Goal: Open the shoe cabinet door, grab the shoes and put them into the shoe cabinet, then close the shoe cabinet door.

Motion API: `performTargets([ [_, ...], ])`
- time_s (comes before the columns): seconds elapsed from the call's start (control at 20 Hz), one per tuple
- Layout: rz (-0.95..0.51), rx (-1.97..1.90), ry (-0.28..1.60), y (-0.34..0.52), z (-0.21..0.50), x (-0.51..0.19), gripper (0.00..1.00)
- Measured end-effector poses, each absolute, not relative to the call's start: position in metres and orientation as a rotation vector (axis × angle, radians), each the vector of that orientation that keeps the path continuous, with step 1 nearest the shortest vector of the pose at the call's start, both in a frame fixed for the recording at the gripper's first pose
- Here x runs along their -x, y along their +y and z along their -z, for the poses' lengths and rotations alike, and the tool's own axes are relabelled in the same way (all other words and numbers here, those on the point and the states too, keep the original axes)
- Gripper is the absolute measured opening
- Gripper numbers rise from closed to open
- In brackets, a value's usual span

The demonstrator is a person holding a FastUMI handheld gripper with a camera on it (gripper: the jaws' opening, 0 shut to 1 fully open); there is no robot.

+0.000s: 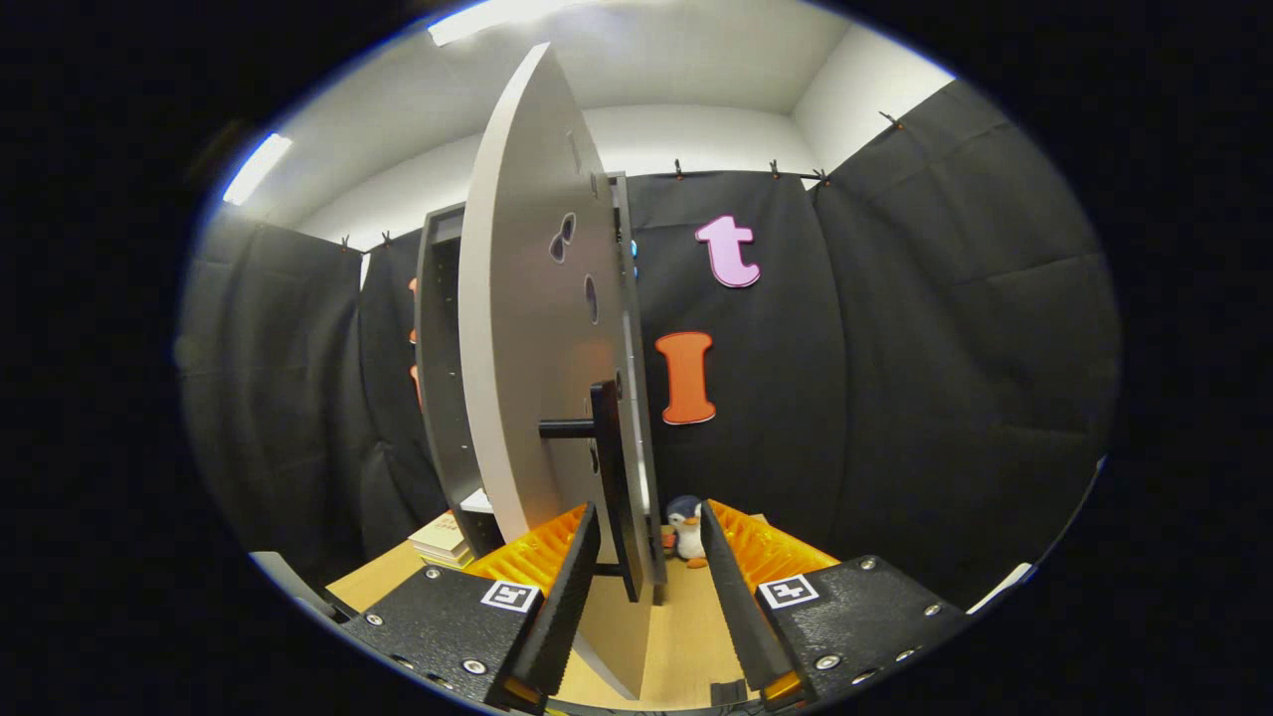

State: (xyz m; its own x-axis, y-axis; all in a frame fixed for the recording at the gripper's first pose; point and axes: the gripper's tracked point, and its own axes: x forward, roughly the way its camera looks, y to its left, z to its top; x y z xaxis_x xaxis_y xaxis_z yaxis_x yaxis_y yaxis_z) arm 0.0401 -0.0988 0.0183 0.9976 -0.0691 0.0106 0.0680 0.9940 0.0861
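Gripper: the gripper (651, 587) has its two fingers spread apart, clamped on nothing; the lower end of the handle stands in the gap between them, closer to the left finger (569, 587) (whether that finger touches it cannot be told).

Door: the pale grey flat-panel shoe cabinet door (537, 338) is swung open and seen almost edge-on, rising tall just ahead of the fingers; its lower corner reaches down between them.

Handle: a black bar handle (612, 477) stands upright off the door's face on short black posts, the upper post projecting sideways from the panel.

Door fittings: several dark oval holes (563, 237) show on the upper part of the door's face.

Cabinet: the dark grey open-fronted shoe cabinet (443, 368) stands beyond the door on its left side, its inner edge and shelf lines visible (the contents cannot be made out).

Desk: the light wooden desk (686, 636) carries the cabinet and runs under the fingers.

Books: a small stack of pale books (443, 542) lies on the desk at the cabinet's foot, to the left of the door.

Toy: a small plush penguin with a dark blue head and white belly (686, 532) stands on the desk beyond the fingers, just right of the door's edge, before the black cloth wall (945, 348).
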Motion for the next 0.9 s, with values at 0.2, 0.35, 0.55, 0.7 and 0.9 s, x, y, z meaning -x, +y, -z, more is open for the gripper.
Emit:
performTargets([
  [0.2, 0.0, -0.099, -0.014, -0.06, -0.015, -0.05, 0.66],
  [0.35, -0.026, -0.095, -0.01, -0.046, -0.015, -0.056, 0.66],
  [0.55, -0.058, -0.064, -0.004, -0.026, -0.017, -0.063, 0.66],
  [0.7, -0.072, -0.079, -0.005, -0.014, -0.015, -0.068, 0.66],
  [0.9, -0.107, -0.084, -0.006, 0.003, -0.014, -0.074, 0.66],
])
